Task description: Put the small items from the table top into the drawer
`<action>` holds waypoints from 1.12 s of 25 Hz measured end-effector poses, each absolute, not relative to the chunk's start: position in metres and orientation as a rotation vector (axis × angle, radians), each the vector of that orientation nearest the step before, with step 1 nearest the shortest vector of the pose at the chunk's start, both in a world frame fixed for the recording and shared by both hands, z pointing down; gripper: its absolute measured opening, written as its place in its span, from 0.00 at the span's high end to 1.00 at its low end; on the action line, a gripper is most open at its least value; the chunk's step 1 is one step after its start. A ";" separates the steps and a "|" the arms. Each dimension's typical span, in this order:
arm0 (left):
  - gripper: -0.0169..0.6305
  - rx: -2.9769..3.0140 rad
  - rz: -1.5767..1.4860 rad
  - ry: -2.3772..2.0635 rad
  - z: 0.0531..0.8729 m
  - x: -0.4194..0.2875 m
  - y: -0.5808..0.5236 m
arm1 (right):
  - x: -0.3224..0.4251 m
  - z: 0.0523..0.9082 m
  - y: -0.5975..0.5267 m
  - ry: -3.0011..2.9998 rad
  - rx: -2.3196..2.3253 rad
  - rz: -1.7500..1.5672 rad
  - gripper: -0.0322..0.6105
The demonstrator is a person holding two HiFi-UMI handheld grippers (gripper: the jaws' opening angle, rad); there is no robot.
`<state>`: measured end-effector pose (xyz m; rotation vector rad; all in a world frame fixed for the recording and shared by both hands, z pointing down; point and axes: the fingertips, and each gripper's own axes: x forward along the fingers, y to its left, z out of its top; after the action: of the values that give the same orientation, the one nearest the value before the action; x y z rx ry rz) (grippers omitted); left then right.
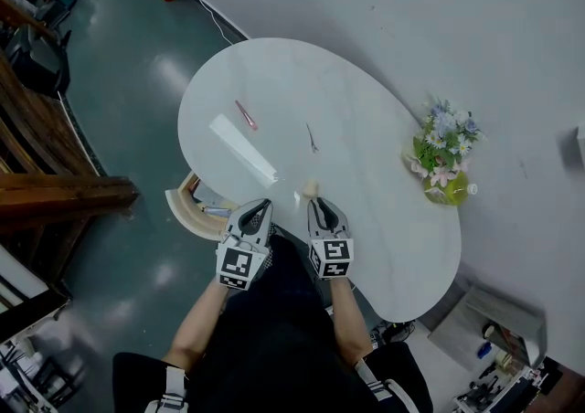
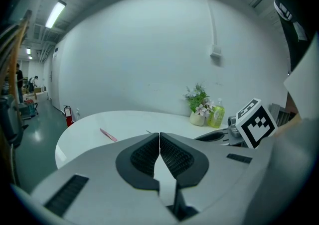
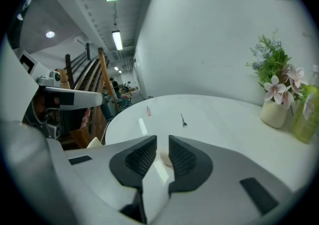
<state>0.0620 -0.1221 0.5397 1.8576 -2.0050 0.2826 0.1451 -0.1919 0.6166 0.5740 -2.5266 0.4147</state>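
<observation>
While both grippers hung at the near edge of the table [image 1: 274, 82], I saw the jaws of the left gripper [image 2: 159, 137] closed together, empty, and those of the right gripper [image 3: 162, 142] slightly apart, a small cream item [image 1: 311, 187] lying just off their tips.

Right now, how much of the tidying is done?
Barely begun. Done: the drawer stands open. In hand: the right gripper, jaws slightly apart, is at the cream piece; the left gripper is shut, empty. Left: cream piece, pink stick, dark clip, all on the table.
</observation>
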 end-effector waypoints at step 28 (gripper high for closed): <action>0.94 1.754 0.306 -2.054 0.549 0.034 -0.125 | 0.124 0.679 -0.212 -2.363 0.541 0.486 0.68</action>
<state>0.0335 -0.1248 0.5491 1.7545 -2.0536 0.3063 0.1237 -0.2121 0.6792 0.5406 -2.3626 0.4864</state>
